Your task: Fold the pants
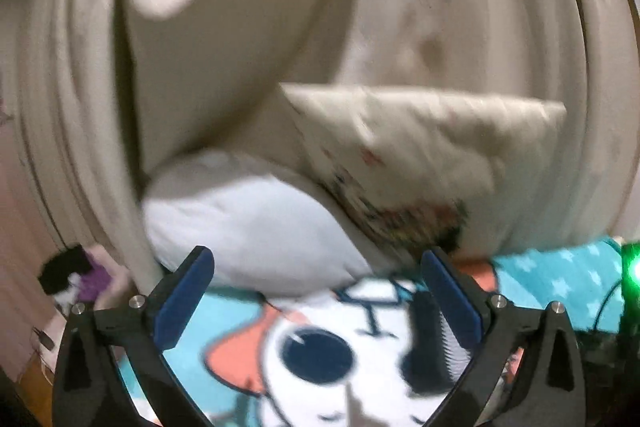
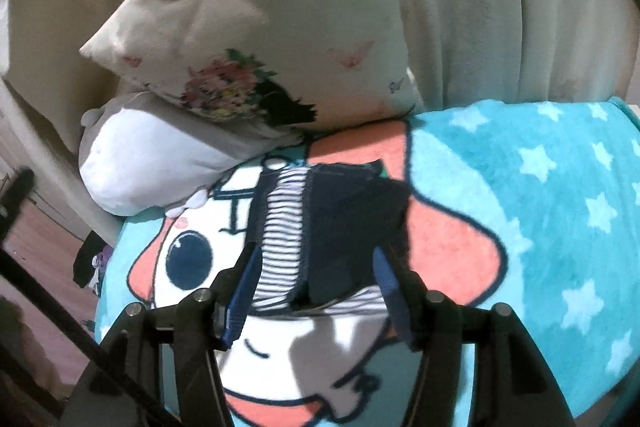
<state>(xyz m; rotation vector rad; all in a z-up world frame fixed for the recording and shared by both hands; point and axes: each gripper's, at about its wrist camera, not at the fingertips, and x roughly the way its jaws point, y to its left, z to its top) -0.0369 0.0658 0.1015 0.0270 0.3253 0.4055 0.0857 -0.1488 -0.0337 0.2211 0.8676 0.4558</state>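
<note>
The pants (image 2: 320,227) lie folded into a compact bundle on the cartoon blanket (image 2: 520,187) that covers the bed, straight ahead of the right gripper (image 2: 316,291) and reaching back between its fingers. They are dark navy, with a panel of thin navy-and-white stripes exposed along the left side where the fabric is turned over; a stitched hem runs down the border between the striped and the plain part. The far edge of the bundle is fairly straight, the right corner rises in a small peak, and a striped strip peeks out from under the near edge. The right gripper's blue fingers (image 2: 248,291) stand apart, one on either side of the bundle's near end, not clamped on it as far as can be seen.

The left gripper (image 1: 316,299) also has its fingers spread wide with nothing between them. In its blurred view a sliver of the dark and striped cloth (image 1: 436,343) shows just inside its right finger. Beyond the fingers a white pillow (image 1: 248,227) and a floral cream pillow (image 1: 420,155) are stacked against cream curtains (image 1: 480,7).
</note>
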